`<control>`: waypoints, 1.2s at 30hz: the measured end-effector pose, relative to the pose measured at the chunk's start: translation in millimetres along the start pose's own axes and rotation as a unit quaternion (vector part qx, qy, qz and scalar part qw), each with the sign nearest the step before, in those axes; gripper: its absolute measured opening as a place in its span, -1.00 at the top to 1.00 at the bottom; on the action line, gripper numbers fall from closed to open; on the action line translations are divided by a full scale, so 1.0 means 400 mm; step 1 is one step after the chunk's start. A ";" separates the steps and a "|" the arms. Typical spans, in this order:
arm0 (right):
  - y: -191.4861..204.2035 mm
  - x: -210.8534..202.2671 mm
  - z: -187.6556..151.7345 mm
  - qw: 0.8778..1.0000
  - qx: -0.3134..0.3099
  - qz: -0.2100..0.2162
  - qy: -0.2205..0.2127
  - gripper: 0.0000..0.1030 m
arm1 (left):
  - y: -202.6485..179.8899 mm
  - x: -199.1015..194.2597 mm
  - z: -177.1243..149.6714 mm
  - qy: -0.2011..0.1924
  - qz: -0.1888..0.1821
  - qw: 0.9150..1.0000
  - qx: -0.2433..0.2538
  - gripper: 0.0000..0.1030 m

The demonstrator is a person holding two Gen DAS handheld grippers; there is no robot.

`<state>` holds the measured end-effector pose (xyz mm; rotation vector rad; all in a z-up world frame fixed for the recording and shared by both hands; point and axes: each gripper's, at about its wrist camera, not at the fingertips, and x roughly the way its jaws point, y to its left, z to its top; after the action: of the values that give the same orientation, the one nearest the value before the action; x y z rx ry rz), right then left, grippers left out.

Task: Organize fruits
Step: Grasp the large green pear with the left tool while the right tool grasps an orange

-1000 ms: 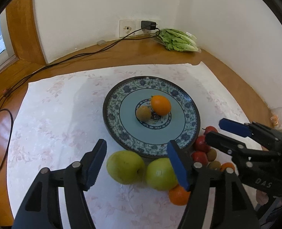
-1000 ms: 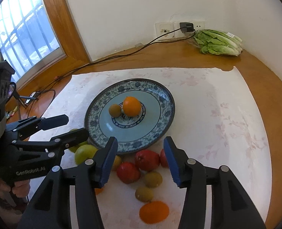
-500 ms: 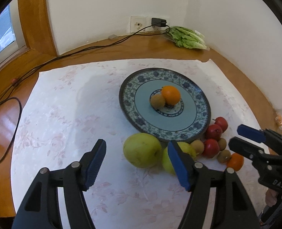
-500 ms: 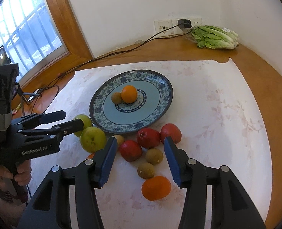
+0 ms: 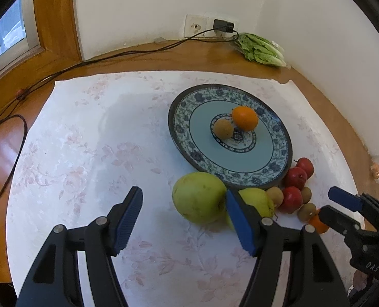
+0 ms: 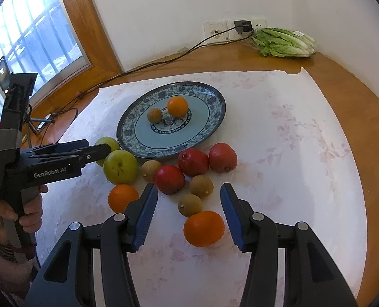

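- On the white flowered cloth covering the wooden table, a blue patterned plate is holding one orange and one kiwi, touching each other at the centre.
- Loose fruit is lying just in front of the plate: two green pears, three red fruits, several kiwis and two more oranges.
- Left gripper is hovering with its jaws apart and nothing between the pads; the nearer pear is sitting just beyond its right finger.
- Right gripper is hovering with its jaws apart, not pressing on anything; the nearest orange is lying between the fingers in the right wrist view, contact not seen.
- Compared with a second ago: both cameras are now showing the fruit farther from the fingers, and more cloth is visible; the fruit itself is not shifting.
- In the left wrist view the plate is now sitting farther right than before.
- A bundle of lettuce is lying at the far corner by the wall socket.
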<state>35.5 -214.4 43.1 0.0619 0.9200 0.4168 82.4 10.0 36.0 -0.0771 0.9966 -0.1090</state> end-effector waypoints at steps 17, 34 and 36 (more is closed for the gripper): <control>-0.023 -0.008 -0.030 1.000 0.008 -0.003 0.005 -0.02 | 0.042 0.030 0.002 0.016 -0.051 0.996 -0.071 -0.41; -0.028 -0.002 -0.044 1.000 0.013 0.001 0.011 -0.02 | 0.047 0.030 -0.007 0.018 -0.083 0.993 -0.086 0.07; -0.028 -0.001 -0.045 1.000 0.012 0.002 0.012 -0.02 | 0.045 0.024 -0.012 0.018 -0.075 0.994 -0.078 0.07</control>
<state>24.8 -227.1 29.9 0.0796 0.9491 0.4110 84.8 26.6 23.3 -0.2938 1.0332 -0.1706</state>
